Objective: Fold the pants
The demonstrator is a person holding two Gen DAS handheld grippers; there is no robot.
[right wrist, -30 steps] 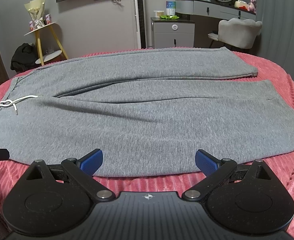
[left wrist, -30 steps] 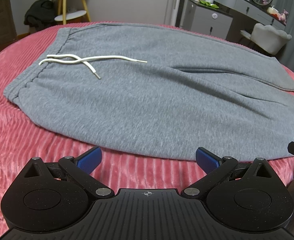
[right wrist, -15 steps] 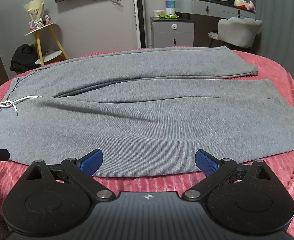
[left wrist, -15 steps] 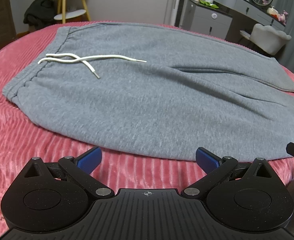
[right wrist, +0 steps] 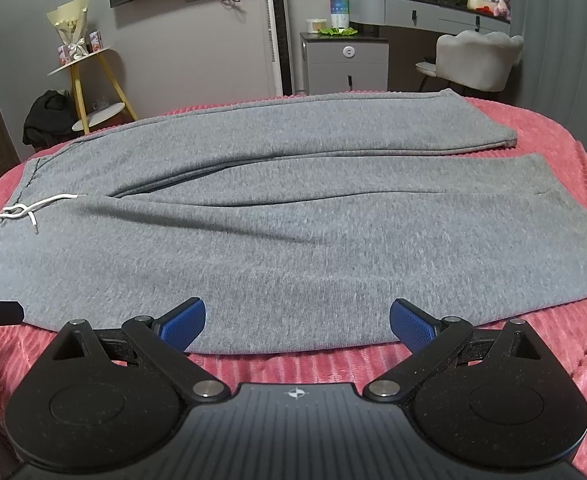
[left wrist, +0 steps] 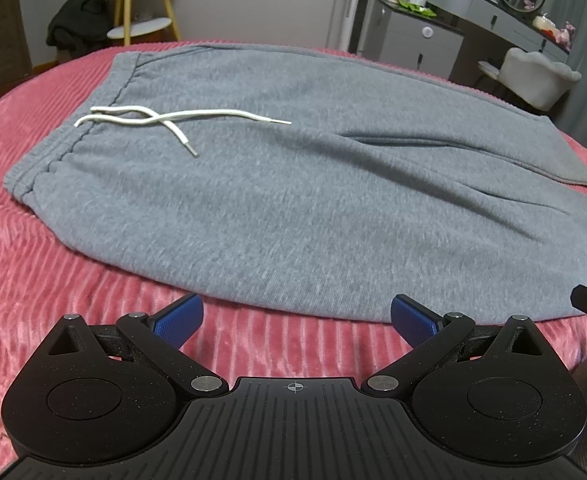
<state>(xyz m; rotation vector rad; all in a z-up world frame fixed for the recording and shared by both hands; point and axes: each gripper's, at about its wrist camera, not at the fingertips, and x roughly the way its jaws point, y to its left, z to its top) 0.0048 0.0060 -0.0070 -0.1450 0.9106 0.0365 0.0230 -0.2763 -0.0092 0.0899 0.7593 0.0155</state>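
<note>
Grey pants [left wrist: 293, 200] lie spread flat on a pink ribbed bedspread [left wrist: 33, 300], waistband to the left, both legs running off to the right. White drawstring [left wrist: 165, 120] sits loose on the front just inside the waistband, its two ends crossed, one metal tip pointing toward the near side. Left gripper [left wrist: 297, 316] hovers over the bedspread just short of the near edge of the pants, below the seat area; its blue pads [left wrist: 179, 318] stand wide apart, nothing between them. In the right wrist view the legs lie side by side, the far leg's cuff ending short of the near one's [right wrist: 553, 240], a shallow crease running along the near leg. Right gripper [right wrist: 297, 320] sits at the near hem of that leg, fingers spread wide and empty, the left pad [right wrist: 183, 322] overlapping the fabric edge in the picture; contact cannot be judged. Beyond the bed: yellow-legged stand [right wrist: 89, 92] at left, grey cabinet [right wrist: 345, 64], pale chair [right wrist: 477, 60] at right.
</note>
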